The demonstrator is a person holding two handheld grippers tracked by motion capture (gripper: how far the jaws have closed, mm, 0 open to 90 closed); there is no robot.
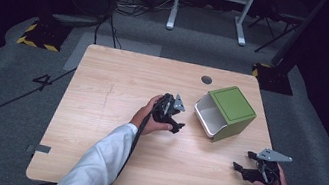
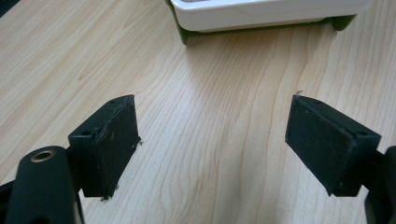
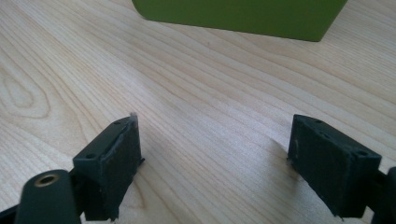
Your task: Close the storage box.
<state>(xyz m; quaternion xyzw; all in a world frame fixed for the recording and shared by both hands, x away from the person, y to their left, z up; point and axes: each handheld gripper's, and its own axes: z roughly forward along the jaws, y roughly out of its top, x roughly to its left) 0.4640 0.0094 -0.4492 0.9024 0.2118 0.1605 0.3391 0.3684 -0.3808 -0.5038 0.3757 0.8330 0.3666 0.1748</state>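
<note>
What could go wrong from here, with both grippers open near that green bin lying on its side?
The green bin lies tipped, its white open mouth facing the left gripper; a push there would probably slide it rather than grip it. It also sits near the table's far right corner, so a shove might send it off. The right gripper faces a flat green wall, which could slip.

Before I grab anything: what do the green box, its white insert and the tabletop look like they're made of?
Green box with the flat lid side: probably matte plastic, even colour, crisp edges. White inner insert: likely glossy plastic, with a smooth rounded rim catching light. Light wooden tabletop: wood or wood-look laminate, visible grain lines; which one I can't tell.
</note>
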